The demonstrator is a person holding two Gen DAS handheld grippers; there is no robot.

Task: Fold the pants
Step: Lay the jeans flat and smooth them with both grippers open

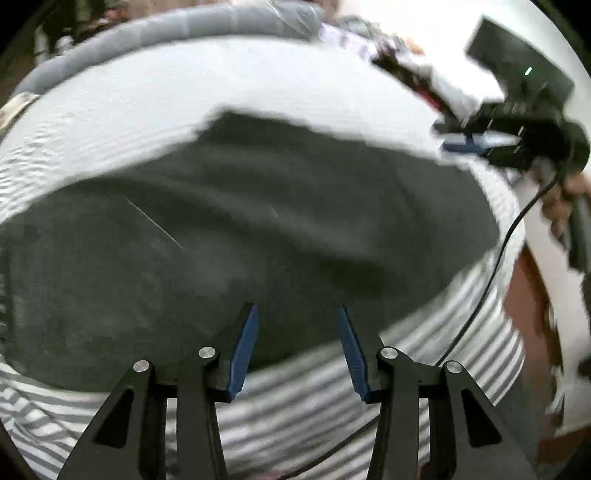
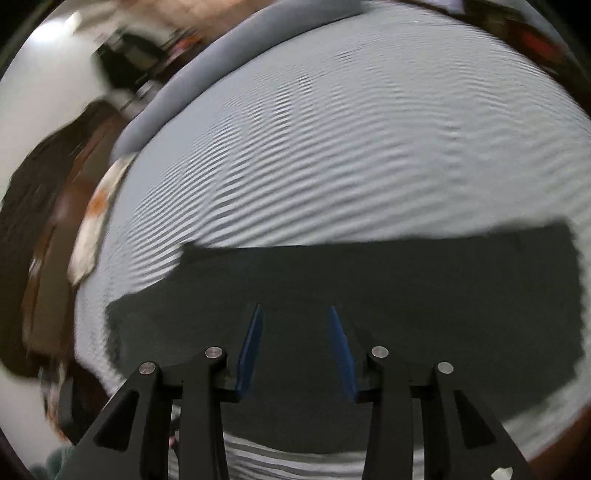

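Observation:
Dark grey pants (image 1: 240, 229) lie flat on a grey-and-white striped bed sheet (image 1: 314, 406). In the left wrist view my left gripper (image 1: 297, 310) is open and empty, held over the near edge of the pants. My right gripper (image 1: 476, 142) shows at the upper right of that view, held in a hand beyond the pants' far right end. In the right wrist view my right gripper (image 2: 295, 310) is open and empty above the pants (image 2: 406, 295), which spread as a wide dark rectangle on the sheet (image 2: 332, 147).
A grey rolled blanket or pillow (image 1: 166, 33) runs along the far edge of the bed; it also shows in the right wrist view (image 2: 192, 74). A black cable (image 1: 491, 266) hangs from the right gripper. Brown furniture (image 2: 48, 221) stands beside the bed.

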